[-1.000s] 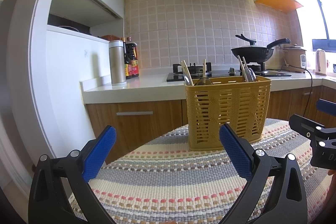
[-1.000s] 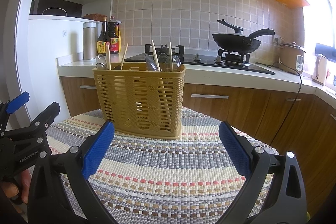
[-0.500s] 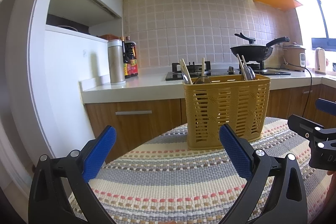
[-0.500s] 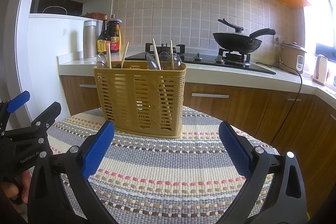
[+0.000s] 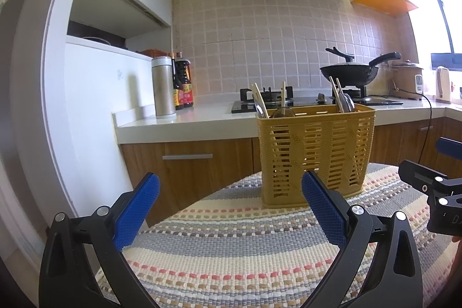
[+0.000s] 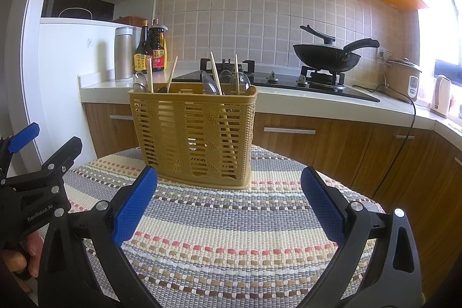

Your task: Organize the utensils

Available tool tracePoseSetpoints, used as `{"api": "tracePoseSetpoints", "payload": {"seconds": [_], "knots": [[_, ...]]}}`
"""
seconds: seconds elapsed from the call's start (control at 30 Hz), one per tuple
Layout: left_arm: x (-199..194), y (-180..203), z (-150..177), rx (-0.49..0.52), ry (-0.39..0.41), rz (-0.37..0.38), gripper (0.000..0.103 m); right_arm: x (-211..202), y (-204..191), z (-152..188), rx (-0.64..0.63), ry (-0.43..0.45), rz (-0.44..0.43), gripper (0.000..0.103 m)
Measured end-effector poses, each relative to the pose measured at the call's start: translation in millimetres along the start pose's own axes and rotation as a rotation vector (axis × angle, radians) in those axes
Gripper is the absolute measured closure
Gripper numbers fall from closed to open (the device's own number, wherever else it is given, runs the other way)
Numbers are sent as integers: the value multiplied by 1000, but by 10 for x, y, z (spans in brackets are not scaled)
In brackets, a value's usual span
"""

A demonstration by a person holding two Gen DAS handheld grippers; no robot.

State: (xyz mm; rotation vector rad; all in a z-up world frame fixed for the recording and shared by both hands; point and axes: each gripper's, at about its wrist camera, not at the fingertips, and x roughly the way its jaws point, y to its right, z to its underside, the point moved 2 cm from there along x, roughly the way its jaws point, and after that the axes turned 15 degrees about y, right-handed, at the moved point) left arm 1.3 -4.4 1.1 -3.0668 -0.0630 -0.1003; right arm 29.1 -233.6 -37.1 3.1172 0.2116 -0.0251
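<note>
- While I hold both claws low over the striped woven mat (image 5: 231, 259), my left gripper (image 5: 231, 210) stands spread wide, blue pads (image 5: 135, 210) far apart, with nothing between them.
- My right gripper (image 6: 229, 204) is likewise spread wide and holds nothing; its blue pads (image 6: 322, 205) frame the mat just ahead.
- Off to my left in the right wrist view sits the other claw's black body, my hand (image 6: 17, 256) wrapped around it.
- Beyond the fingertips, the yellow slotted basket (image 6: 193, 134) stands upright on the mat, apart from both claws.
- Inside it, wooden chopsticks (image 6: 215, 74) lean at angles and clear spoons (image 6: 239, 80) poke above the rim, grouped toward both ends.
- Behind the table runs a white counter (image 5: 184, 126) over wooden cabinets.
- On it stand a steel flask (image 5: 163, 85) and dark sauce bottles (image 5: 183, 84), side by side.
- Farther right, a black wok (image 6: 326, 55) rests on the gas stove (image 6: 277, 80), and a rice cooker (image 6: 402, 78) sits near the window.
</note>
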Motion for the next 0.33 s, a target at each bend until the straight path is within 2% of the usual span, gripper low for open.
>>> {"api": "tracePoseSetpoints", "payload": {"seconds": [0.33], "knots": [[75, -150, 23, -77, -56, 1, 7, 11, 26, 10, 11, -4, 5, 8]]}}
